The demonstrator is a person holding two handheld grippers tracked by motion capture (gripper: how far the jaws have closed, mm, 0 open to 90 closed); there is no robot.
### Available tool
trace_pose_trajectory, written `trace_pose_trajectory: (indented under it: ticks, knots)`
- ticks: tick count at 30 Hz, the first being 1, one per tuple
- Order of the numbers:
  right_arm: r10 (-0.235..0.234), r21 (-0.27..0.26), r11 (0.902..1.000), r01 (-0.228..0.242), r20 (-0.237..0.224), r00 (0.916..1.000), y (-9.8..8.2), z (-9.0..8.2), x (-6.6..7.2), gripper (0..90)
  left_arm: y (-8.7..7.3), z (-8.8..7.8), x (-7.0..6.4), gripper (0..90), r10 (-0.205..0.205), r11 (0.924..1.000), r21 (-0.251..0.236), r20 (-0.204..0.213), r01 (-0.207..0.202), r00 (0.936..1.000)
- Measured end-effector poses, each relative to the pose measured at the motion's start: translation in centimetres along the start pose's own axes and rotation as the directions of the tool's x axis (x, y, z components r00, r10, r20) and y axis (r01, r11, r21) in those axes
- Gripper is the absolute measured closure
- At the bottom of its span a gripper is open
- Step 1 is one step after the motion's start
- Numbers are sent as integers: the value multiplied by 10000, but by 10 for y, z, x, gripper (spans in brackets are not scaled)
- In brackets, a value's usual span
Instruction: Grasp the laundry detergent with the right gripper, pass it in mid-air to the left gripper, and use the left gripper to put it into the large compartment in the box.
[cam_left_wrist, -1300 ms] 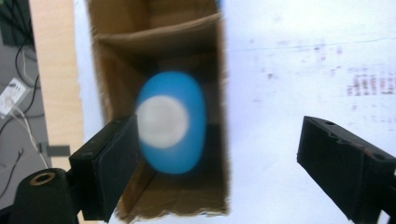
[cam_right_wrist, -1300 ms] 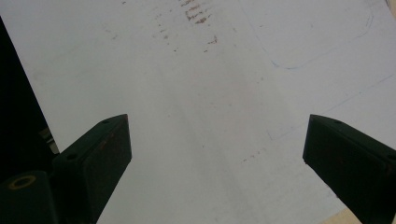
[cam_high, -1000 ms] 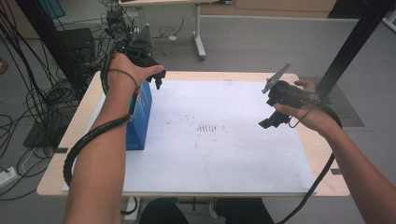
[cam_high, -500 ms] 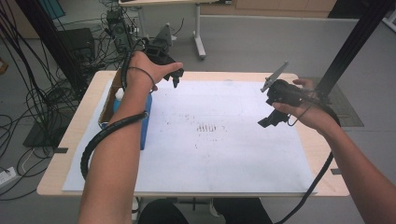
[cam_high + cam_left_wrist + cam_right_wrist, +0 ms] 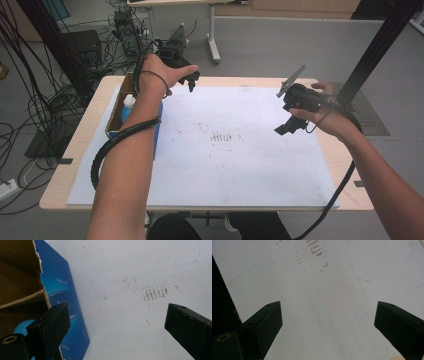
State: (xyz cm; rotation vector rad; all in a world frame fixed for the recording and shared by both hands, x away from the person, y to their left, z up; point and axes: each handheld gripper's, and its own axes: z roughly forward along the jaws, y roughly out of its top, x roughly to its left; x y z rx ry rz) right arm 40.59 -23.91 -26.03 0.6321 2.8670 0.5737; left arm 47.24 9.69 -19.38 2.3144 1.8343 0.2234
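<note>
I hold the left gripper point(image 5: 190, 82), jaws wide and empty, by the blue box point(image 5: 156, 131) at the tabletop's left edge to reach its bottle point(image 5: 128, 105); right gripper point(image 5: 286, 127) gapes idle.

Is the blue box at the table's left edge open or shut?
Open. The blue box has its top flaps up, showing its brown inside and a bottle standing in it.
</note>
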Motion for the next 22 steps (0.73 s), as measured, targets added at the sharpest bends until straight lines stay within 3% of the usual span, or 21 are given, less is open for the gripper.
trace_pose_trajectory:
  ticks: [22]
  knots:
    - [104,80,9999,-103,-103,9999,-6,4,1,79,-1,-1,-1,67,30,9998,-218,99,-28,9999]
